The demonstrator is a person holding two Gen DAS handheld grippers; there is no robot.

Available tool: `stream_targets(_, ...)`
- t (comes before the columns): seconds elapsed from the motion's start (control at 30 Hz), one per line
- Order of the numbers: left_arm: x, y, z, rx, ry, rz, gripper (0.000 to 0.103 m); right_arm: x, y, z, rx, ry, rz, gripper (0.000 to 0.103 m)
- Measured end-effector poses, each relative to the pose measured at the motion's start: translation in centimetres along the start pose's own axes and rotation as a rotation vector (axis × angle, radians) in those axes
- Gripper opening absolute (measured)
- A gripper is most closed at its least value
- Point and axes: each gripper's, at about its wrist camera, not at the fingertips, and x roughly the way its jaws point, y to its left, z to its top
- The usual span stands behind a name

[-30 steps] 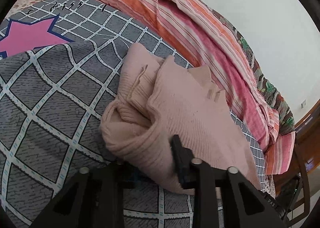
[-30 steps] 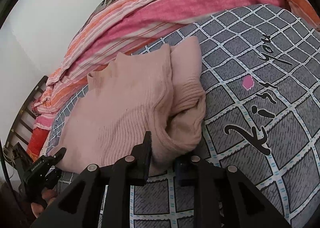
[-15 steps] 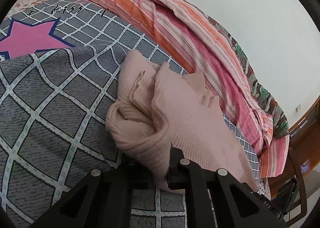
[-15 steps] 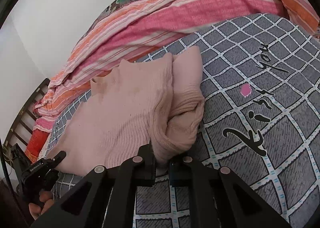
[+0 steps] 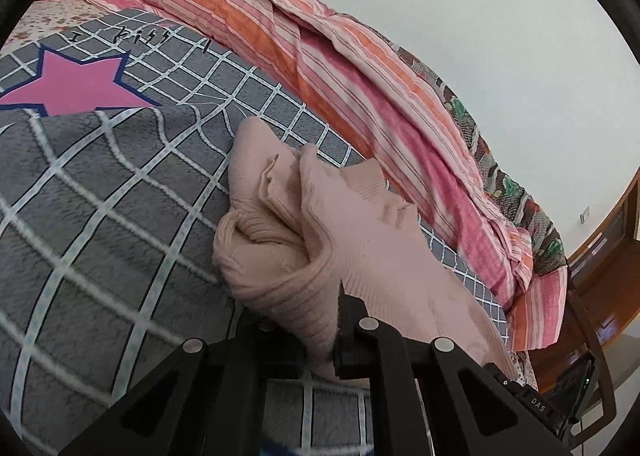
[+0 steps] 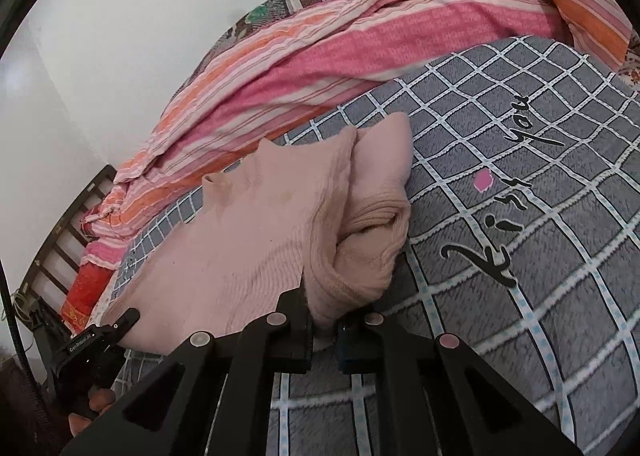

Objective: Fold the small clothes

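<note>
Pink sweater [image 5: 360, 256] bunched on the grey checked blanket [image 5: 100, 195], striped quilt [image 5: 360, 95] up at 1 o'clock. Left gripper [image 5: 316, 332] jaws clamped on its ribbed hem, right gripper [image 6: 324, 330] pinching the hem too.

Pale pink sweater [image 5: 360, 256] (grey checked blanket [image 5: 100, 215])

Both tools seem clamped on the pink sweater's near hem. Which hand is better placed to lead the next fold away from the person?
Neither clearly. The left tool and the right tool each pinch a near hem corner of the pink sweater. The left holds a neater single layer; the right sits by bunched sleeve fabric, so I'd lean left.
</note>
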Motion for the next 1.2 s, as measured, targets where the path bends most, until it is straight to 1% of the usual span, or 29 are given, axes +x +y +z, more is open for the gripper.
stream_targets(0.17, -1.6, -0.1, -1.1, 0.043, -0.008, 0.014, 0.009, -1.8, 0.5, -1.2, -0.017, -0.007, 0.004, 0.008)
stream_targets(0.33, -3.5, 0.6, -2.7, 0.038, -0.002, 0.004, 0.009, -3.9, 0.3, -2.8, -0.005, -0.007, 0.022, 0.008)
stream_targets(0.53, -6.0, 0.3, -4.6, 0.074, -0.005, 0.006, 0.009, -6.4, 0.6, -4.9, -0.047, -0.004, -0.012, 0.008)
stream_targets(0.67, -7.5, 0.6, -5.9, 0.071, 0.001, 0.003, 0.009, -8.1, 0.9, -5.8, -0.066, -0.011, -0.021, 0.008)
stream_targets(0.73, -7.9, 0.7, -6.4, 0.078, 0.007, 0.009, 0.009, -8.4, 0.9, -6.1, -0.072, -0.009, -0.033, 0.008)
stream_targets(0.83, -8.1, 0.7, -6.7, 0.071, 0.023, 0.025, 0.012, -8.2, 0.8, -6.4, -0.075, 0.019, -0.057, 0.009)
stream_targets(0.87, -8.3, 0.8, -6.7, 0.069, 0.029, 0.032, 0.015, -8.3, 0.9, -6.5, -0.08, 0.021, -0.067, 0.011)
stream_targets(0.9, -8.8, 0.9, -6.8, 0.07, 0.031, 0.052, 0.022, -8.6, 1.0, -6.6, -0.099, 0.017, -0.08, 0.014)
stream_targets(0.93, -9.2, 1.0, -6.8, 0.073, 0.033, 0.064, 0.026, -9.1, 1.3, -6.7, -0.122, 0.009, -0.099, 0.017)
stream_targets(1.0, -10.3, 1.4, -6.9, 0.078, 0.031, 0.07, 0.045, -9.8, 1.7, -6.7, -0.165, -0.003, -0.122, 0.02)
stream_targets(1.03, -10.9, 1.7, -6.9, 0.075, 0.026, 0.067, 0.048, -10.2, 1.9, -6.8, -0.188, -0.003, -0.131, 0.024)
stream_targets(1.13, -12.4, 2.2, -6.2, 0.078, 0.009, 0.063, 0.05, -11.2, 2.6, -6.4, -0.24, -0.016, -0.155, 0.032)
stream_targets(1.2, -13.1, 2.1, -5.4, 0.091, -0.003, 0.059, 0.053, -11.7, 3.3, -5.9, -0.281, -0.04, -0.165, 0.038)
